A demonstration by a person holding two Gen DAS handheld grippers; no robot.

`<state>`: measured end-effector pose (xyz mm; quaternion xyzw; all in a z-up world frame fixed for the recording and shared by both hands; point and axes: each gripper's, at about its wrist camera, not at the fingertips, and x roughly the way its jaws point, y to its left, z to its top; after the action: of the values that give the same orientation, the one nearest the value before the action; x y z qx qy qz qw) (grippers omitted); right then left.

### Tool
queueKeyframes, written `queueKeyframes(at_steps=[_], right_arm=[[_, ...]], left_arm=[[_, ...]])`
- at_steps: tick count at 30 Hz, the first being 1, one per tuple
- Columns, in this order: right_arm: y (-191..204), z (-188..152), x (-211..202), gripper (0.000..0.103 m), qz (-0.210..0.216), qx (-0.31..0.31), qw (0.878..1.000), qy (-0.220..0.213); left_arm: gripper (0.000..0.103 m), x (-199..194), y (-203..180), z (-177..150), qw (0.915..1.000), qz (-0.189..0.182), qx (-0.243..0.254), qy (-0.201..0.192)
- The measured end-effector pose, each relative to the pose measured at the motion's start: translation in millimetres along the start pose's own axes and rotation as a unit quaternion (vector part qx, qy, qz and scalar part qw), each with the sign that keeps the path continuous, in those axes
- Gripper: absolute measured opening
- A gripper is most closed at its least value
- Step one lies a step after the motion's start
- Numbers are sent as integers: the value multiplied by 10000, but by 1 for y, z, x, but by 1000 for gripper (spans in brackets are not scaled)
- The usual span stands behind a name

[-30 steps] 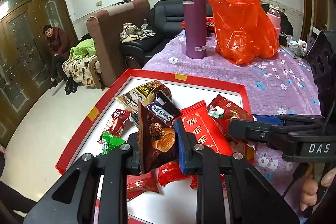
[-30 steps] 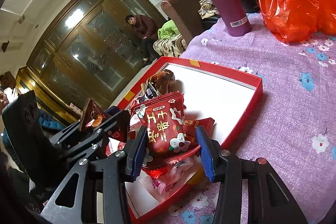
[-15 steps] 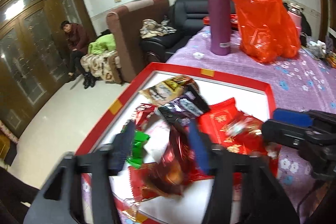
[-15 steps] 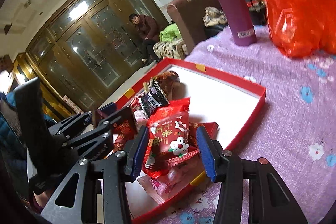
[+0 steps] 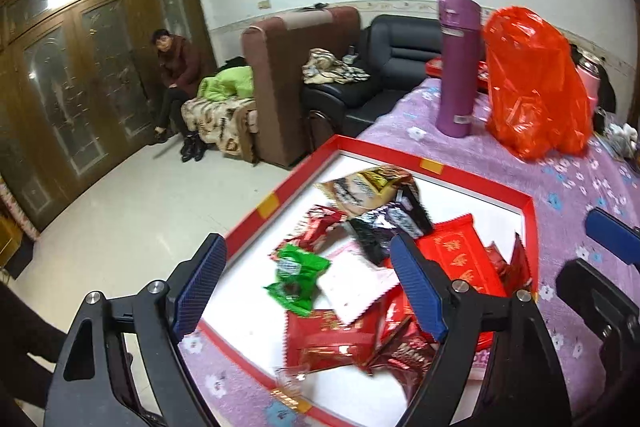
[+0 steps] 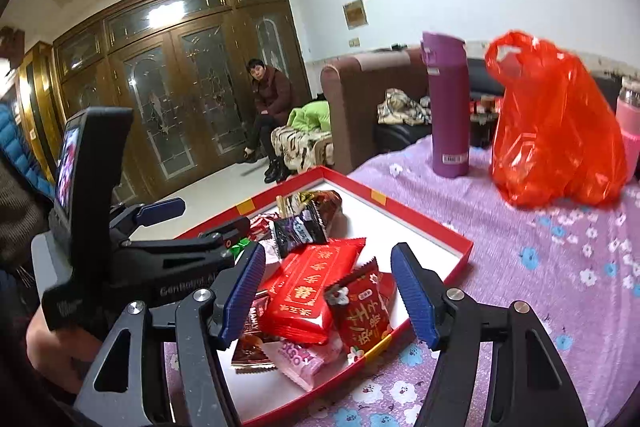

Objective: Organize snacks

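Note:
A red-rimmed white tray [image 5: 436, 169] [image 6: 436, 227] lies on the purple flowered cloth and holds a heap of snack packets. My left gripper [image 5: 310, 287] is open and empty above the tray's near end, over a green packet [image 5: 294, 277] and a brown packet [image 5: 404, 355]. My right gripper [image 6: 328, 291] is open and empty; a small red packet [image 6: 360, 307] lies in the tray between its fingers, beside a large red packet [image 6: 312, 283]. The left gripper shows at left in the right wrist view [image 6: 160, 227].
A purple flask [image 5: 458, 65] [image 6: 446, 107] and an orange plastic bag [image 5: 534, 83] [image 6: 556, 123] stand beyond the tray. A pink bottle [image 6: 628, 123] stands at far right. Sofas and a seated person [image 5: 176, 67] lie beyond the table's left edge.
My left gripper opened and dropped the brown packet into the tray. My right gripper opened and released the small red packet into the tray. Both grippers pulled back and up.

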<state>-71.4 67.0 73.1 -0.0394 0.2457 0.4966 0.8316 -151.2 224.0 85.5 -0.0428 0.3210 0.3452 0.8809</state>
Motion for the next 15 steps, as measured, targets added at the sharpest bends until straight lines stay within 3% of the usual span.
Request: queueKeyframes(at_steps=[3,9,15], right_arm=[[9,0,-5,72,-93,-158,9998,-121],[28,-5,-6,72,-97,-412,9991,-95],[39,-9,-7,73,-133,-535,9984,-92]], left_arm=[[85,-7,7,-1,10000,-5,-57,-62],[87,-23,19,-4,9993,270,-130,-201],[87,-36,32,-6,9984,314,-338,-326]])
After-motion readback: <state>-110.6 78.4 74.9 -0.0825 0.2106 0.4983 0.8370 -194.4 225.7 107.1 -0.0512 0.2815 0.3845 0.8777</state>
